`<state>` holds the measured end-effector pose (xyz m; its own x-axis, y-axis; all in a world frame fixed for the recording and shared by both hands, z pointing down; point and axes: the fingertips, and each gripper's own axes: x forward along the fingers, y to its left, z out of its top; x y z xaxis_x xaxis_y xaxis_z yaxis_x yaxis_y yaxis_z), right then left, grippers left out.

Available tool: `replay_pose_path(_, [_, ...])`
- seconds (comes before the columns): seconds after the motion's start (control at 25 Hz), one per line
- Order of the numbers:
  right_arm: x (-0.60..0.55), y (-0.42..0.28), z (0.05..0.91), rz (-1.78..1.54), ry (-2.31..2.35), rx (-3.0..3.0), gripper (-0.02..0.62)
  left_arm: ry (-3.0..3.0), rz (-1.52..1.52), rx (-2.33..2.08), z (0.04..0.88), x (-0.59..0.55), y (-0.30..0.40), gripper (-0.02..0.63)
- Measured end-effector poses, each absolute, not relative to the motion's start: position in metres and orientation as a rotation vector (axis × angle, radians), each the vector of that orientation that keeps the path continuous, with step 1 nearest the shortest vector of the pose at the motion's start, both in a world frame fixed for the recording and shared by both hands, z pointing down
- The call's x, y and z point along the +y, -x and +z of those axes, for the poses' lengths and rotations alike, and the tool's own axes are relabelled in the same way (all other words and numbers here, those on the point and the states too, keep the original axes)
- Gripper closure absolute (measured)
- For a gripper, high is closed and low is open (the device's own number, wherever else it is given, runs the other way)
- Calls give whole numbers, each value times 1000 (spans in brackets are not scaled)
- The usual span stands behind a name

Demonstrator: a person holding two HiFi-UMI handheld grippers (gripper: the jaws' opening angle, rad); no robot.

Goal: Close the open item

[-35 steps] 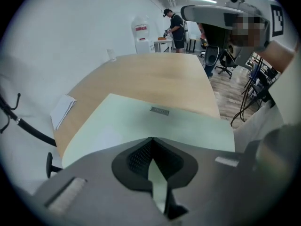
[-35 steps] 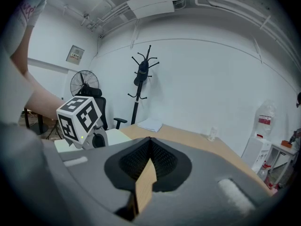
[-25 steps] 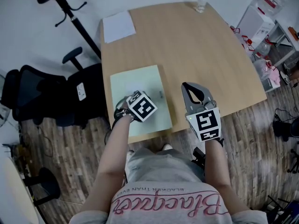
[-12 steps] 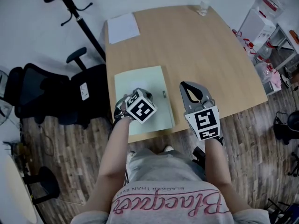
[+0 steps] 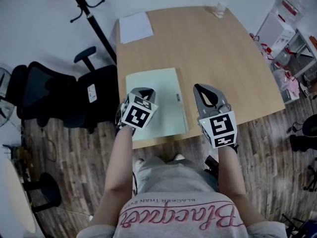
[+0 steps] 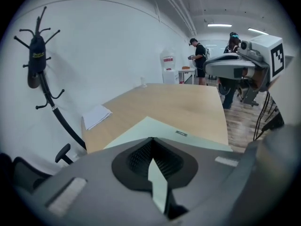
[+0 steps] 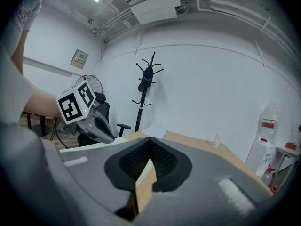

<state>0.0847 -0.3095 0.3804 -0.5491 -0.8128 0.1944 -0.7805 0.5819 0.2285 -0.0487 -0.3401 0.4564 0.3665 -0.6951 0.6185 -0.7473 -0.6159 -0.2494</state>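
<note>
A pale green folder (image 5: 159,95) lies flat on the wooden table (image 5: 218,48) near its front edge, cover down, with a small label at its right edge. My left gripper (image 5: 144,90) is over the folder's near left part, jaws shut and empty. The left gripper view shows the folder (image 6: 157,126) just past my left gripper (image 6: 151,139). My right gripper (image 5: 199,88) hovers over bare table right of the folder, shut on nothing. In the right gripper view my right gripper (image 7: 149,139) points across the table, with the folder (image 7: 89,146) at the left.
A white paper sheet (image 5: 136,27) lies at the table's far left corner and a small clear glass (image 5: 219,10) at the far edge. A black office chair (image 5: 54,98) and a coat stand (image 5: 94,19) are at the left. People (image 6: 200,60) stand far off.
My left gripper has swung left and turned to point away from me over the folder's left side. The right gripper has stayed about where it was.
</note>
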Motion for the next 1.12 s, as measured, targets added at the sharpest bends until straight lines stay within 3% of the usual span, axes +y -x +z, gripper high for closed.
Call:
replay_pose_path(0.64, [-305,-82,347,-177,-1346,-2572,594,-2487,497,-1896,375,-326,109,589])
replay_pose_path(1.12, [-300,-66,316,-211,-1390,-2597,594,-2517,267,-2084,321,-318,145,591])
